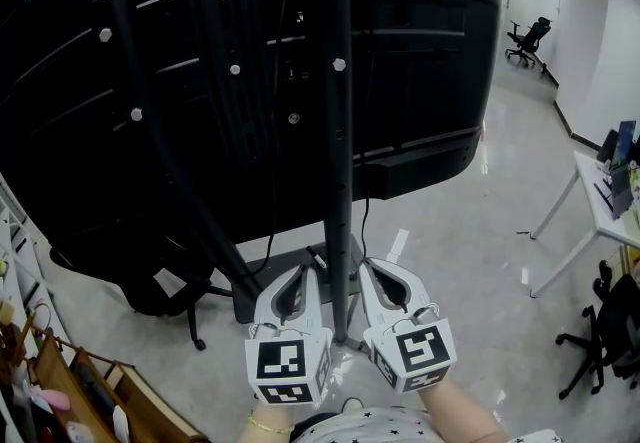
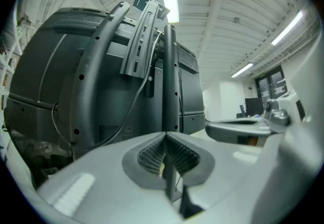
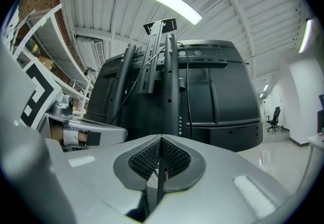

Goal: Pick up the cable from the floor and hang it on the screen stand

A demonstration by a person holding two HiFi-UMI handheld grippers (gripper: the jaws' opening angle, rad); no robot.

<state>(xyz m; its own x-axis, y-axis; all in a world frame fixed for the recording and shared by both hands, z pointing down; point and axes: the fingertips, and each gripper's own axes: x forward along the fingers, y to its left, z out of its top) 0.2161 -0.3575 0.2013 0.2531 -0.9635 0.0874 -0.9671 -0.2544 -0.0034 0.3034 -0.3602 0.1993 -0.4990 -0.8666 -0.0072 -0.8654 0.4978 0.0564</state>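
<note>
Left gripper and right gripper are held shut and empty, with the stand pole seen between them.

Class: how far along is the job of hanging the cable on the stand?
Done: unclear; one cable hangs down the stand, perhaps not the one meant. In hand: nothing; the left gripper and right gripper are both shut and empty. Left: possibly the whole job.

The left gripper and the right gripper are held side by side, close but not touching, both pointing forward, away from the body. Each has its jaws pressed together with nothing between them. The left wrist and the right wrist show just behind them.
</note>
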